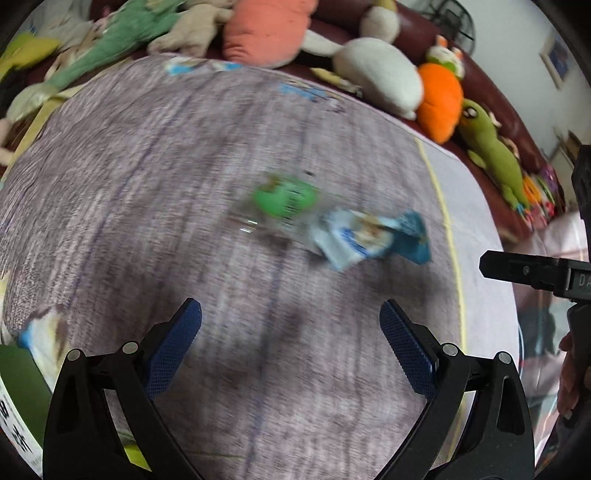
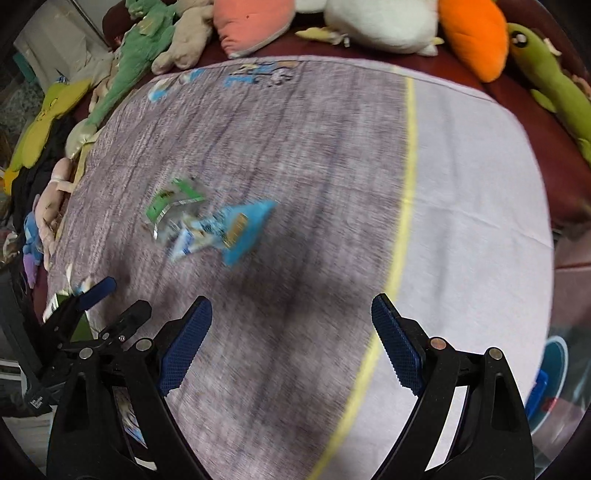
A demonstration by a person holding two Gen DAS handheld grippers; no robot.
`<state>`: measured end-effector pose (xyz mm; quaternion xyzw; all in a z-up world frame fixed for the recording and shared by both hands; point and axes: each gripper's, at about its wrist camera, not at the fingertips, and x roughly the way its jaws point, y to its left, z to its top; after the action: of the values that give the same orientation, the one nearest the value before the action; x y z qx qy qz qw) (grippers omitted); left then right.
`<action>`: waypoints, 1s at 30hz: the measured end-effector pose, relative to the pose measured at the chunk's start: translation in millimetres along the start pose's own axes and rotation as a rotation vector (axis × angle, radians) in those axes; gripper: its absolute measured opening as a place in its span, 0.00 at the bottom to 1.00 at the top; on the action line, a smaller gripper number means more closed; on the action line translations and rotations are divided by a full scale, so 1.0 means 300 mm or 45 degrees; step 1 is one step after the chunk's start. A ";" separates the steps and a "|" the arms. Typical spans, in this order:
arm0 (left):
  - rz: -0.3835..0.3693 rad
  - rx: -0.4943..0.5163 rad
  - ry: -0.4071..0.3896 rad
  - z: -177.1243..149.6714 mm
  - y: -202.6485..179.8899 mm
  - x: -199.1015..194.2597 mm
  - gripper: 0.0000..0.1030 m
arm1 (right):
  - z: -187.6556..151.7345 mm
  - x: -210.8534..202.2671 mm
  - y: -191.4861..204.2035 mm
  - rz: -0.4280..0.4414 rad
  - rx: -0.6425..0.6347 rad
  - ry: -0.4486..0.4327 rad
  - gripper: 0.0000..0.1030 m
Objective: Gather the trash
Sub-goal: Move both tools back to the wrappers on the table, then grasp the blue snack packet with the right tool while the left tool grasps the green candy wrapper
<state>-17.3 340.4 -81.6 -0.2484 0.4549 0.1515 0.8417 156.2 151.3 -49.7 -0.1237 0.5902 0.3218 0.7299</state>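
Two pieces of trash lie together on a purple-grey blanket [image 1: 147, 192]: a green wrapper [image 1: 284, 197] with clear plastic and a crumpled blue-and-white wrapper [image 1: 369, 238]. My left gripper [image 1: 290, 328] hovers above the blanket, short of them, open with nothing between its blue pads. In the right wrist view the green wrapper [image 2: 173, 203] and blue wrapper [image 2: 236, 229] lie ahead and left of my right gripper [image 2: 291, 325], which is open and empty. The left gripper [image 2: 110, 299] shows at that view's lower left. Both views are blurred.
Plush toys line the far edge: a pink one [image 1: 266, 29], a white one [image 1: 380, 74], an orange one [image 1: 441, 101], green ones [image 1: 495, 155]. A pale strip of blanket [image 2: 472, 221] beyond a yellow line lies right. A green package [image 1: 22, 384] sits lower left.
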 end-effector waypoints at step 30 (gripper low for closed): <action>0.035 0.027 0.007 0.168 0.002 0.109 0.94 | 0.153 0.162 0.020 0.075 -0.027 -0.020 0.40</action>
<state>34.9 370.0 -86.1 -0.2337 0.4619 0.1575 0.8410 193.0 197.4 -81.9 -0.1114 0.5844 0.3503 0.7234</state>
